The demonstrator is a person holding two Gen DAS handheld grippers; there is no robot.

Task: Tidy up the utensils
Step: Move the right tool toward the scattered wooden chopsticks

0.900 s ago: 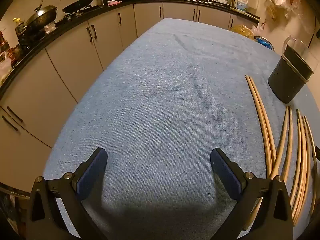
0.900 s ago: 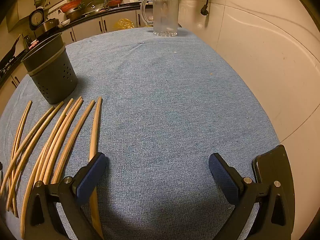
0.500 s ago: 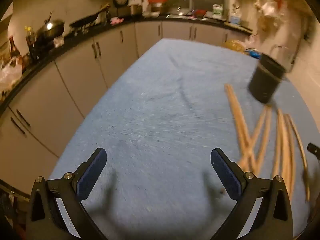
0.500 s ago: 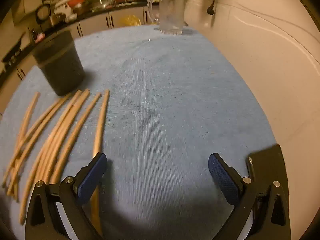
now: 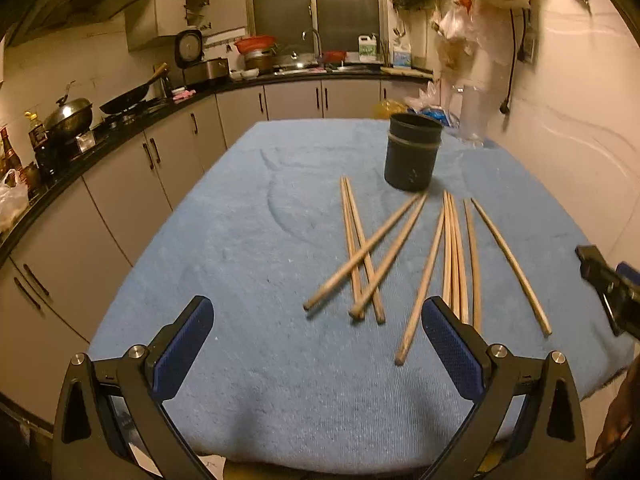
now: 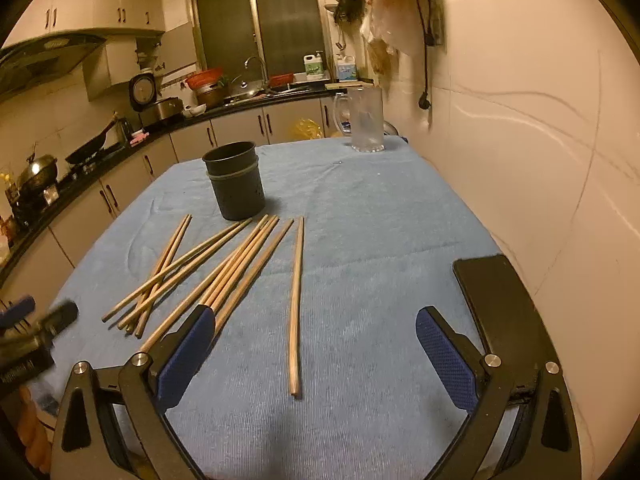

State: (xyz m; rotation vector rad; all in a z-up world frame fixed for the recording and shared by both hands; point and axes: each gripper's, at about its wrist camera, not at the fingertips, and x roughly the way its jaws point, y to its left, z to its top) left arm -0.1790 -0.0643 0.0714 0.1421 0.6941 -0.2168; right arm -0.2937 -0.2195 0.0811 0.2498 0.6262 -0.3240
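Note:
Several wooden chopsticks lie scattered on the blue cloth in front of a dark round utensil holder, which stands upright. In the right wrist view the chopsticks lie left of centre and the holder stands behind them; one chopstick lies apart, between the jaws' line of sight. My left gripper is open and empty, raised above the table's near edge. My right gripper is open and empty, raised above the near edge.
A glass mug stands at the table's far end. A black phone lies at the table's right edge by the wall. Kitchen cabinets and a counter with pans run along the left.
Both grippers have lifted and pulled back from the table, so the views now take in the whole chopstick spread, the holder and the kitchen. Both stay open.

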